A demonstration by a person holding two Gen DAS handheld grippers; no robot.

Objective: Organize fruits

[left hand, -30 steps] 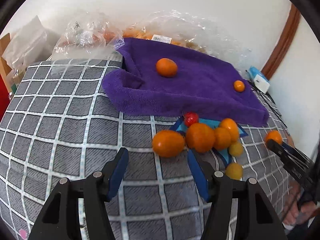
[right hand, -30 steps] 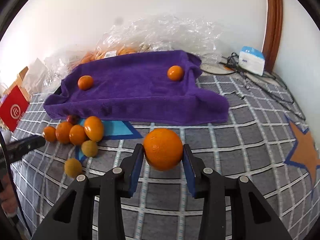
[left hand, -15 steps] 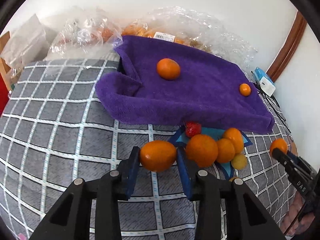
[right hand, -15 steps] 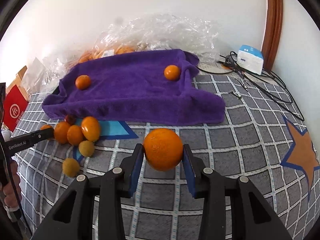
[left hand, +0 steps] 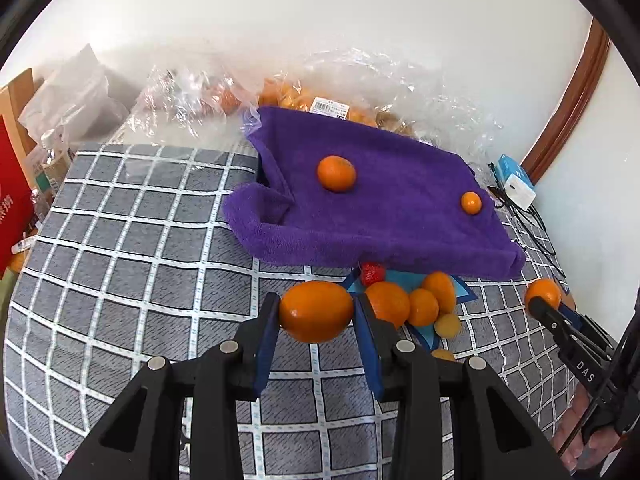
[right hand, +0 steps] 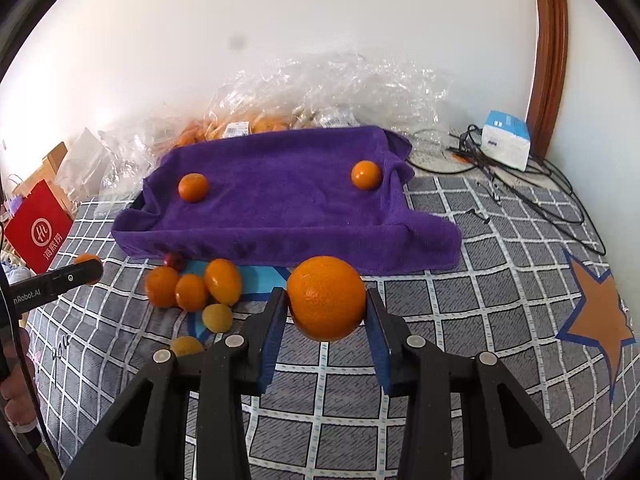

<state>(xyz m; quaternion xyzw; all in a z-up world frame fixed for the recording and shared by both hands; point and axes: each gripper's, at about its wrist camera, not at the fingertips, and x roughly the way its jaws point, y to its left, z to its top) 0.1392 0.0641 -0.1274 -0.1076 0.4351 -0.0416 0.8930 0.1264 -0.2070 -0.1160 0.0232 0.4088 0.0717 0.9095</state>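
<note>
Purple terry cloth drapes a shallow tray (right hand: pixel 280 236) at the back of the grey checked bedspread (left hand: pixel 132 248), and it looks like the place where the fruit is being gathered. The left gripper (left hand: pixel 316 312) has just closed its blue pads on an oval orange fruit (left hand: pixel 316 310), now clamped between them and apparently clear of the bedspread just in front of the loose pile. The right gripper (right hand: pixel 326 300) is clenched on a round orange (right hand: pixel 326 298), held in the air before the tray's near edge. The step in hand is, by the look of it, the carry: both fruits are gripped and neither is yet placed. The next move calls for bringing each gripper forward over the towel's raised front fold, lowering until the fruit rests on the cloth, and only then letting the jaws part, so nothing rolls back off the edge. It also calls for keeping the two grippers apart and clear of the fruit already lying there. By count, two fruits lie on the towel, a mandarin (right hand: pixel 193 187) at its left and a smaller orange fruit (right hand: pixel 365 175) at its right. Two more are in the grippers. On the bedspread remain three orange fruits (right hand: pixel 192 290) touching one another, two smaller yellowish ones (right hand: pixel 217 317) just in front of them, and one small red fruit (left hand: pixel 373 273) tucked against the tray's edge. Clear plastic bags (right hand: pixel 328 92) holding more orange fruit lie behind the tray, too crumpled to count.
</note>
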